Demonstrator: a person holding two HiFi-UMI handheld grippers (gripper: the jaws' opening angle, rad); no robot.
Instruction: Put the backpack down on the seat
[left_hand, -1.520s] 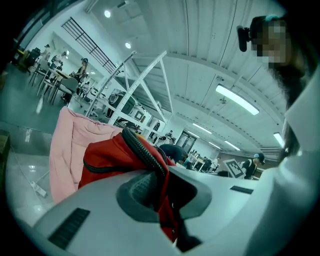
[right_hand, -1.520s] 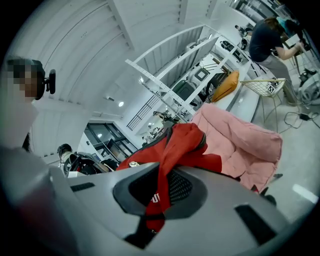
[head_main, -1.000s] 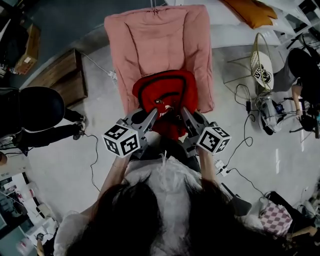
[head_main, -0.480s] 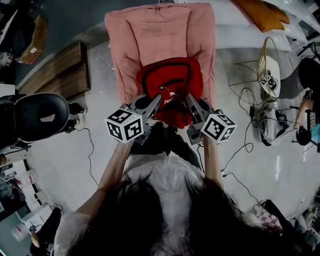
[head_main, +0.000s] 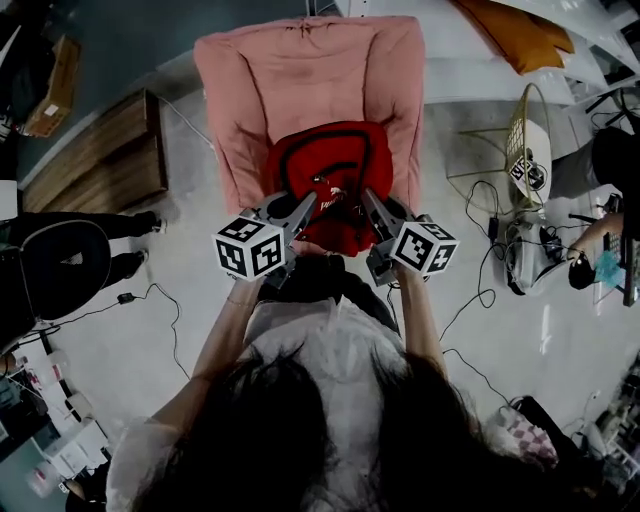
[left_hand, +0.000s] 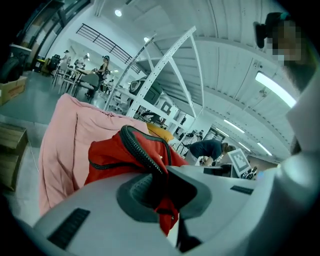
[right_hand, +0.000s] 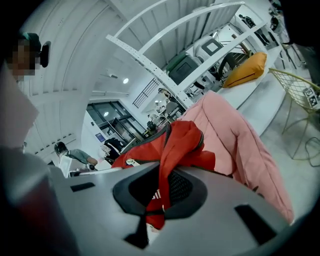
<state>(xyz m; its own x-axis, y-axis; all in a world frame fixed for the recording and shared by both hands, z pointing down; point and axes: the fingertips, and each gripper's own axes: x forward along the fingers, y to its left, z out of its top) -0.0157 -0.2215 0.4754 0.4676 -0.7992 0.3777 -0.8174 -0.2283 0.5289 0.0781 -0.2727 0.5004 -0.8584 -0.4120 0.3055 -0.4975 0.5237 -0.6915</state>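
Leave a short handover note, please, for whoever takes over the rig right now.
Left hand-held gripper: shut on the red backpack, gripping its fabric.
Right hand-held gripper: shut on it too, at the other side.
Backpack: held between both, over the front of the pink seat; whether it rests there I cannot tell.
Done: backpack brought to the seat.
To do: lower it onto the seat, open both, withdraw.
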